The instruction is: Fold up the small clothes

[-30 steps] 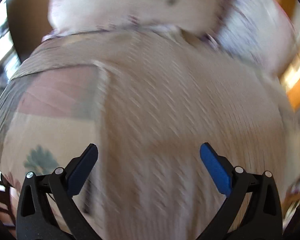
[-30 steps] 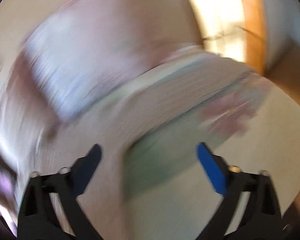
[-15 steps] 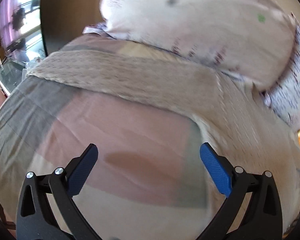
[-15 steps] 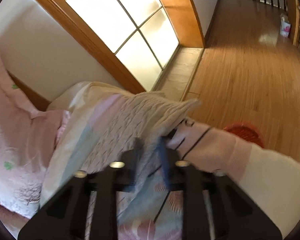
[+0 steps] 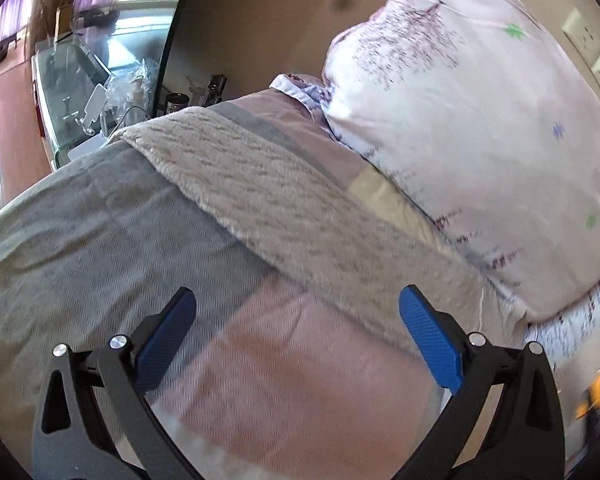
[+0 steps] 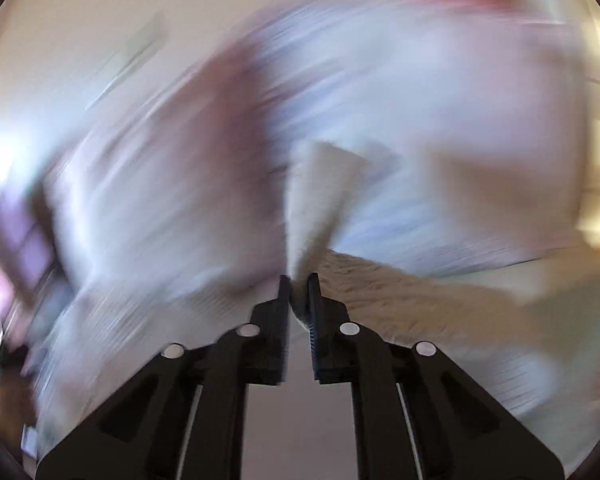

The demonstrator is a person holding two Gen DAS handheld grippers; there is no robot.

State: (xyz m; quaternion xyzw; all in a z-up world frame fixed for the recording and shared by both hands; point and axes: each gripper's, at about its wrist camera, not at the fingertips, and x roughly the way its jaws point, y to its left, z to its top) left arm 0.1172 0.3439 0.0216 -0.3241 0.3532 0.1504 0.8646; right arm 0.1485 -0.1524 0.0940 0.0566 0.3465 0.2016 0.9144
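Observation:
A beige cable-knit garment (image 5: 284, 208) lies in a long band across the bed, in front of the pillow. My left gripper (image 5: 296, 332) is open and empty, hovering above the bedspread just short of the knit's near edge. My right gripper (image 6: 299, 280) is shut on a corner of the beige knit (image 6: 320, 196), which stands up from the fingertips; more of it trails off to the right (image 6: 400, 292). The right wrist view is heavily motion-blurred.
A large pink-white patterned pillow (image 5: 480, 132) lies behind the knit. The bedspread (image 5: 84, 240) is grey and pink patchwork. A glass-topped side table (image 5: 80, 92) with small items stands at the far left of the bed.
The right gripper has swung with the knit corner still pinched, and its view now faces the pillows instead of the window and floor. The left gripper has shifted along the knit toward the bed's edge, staying open.

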